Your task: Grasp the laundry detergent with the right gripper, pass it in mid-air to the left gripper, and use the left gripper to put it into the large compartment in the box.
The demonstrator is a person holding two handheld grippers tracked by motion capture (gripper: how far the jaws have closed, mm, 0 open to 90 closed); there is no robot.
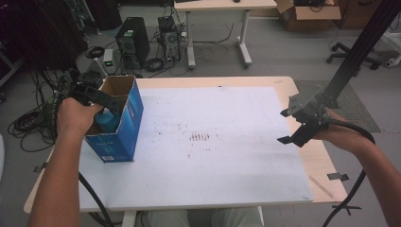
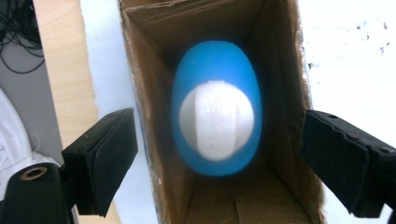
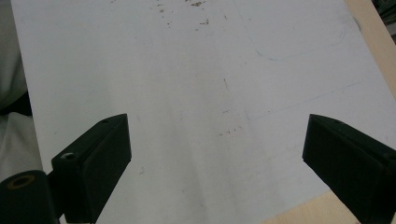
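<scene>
We see the left gripper held over the open top of a tall blue cardboard box that stands upright near the left edge of the white board covering the pale wooden table. In the left gripper view its two black jaws stand wide apart, one on either side of the box's opening, with nothing pressed between the pads. Down inside the box, on its brown cardboard floor, sits a blue rounded plastic bottle with a white cap, seen from above and a little blurred; from the high view we catch its blue shoulder through the open top, just below the left hand.

Our right gripper hangs above the right edge of the board, well apart from the box. In the right gripper view its jaws are spread wide over the bare white surface, which carries a few dark specks and faint pencil lines, and they hold nothing
</scene>
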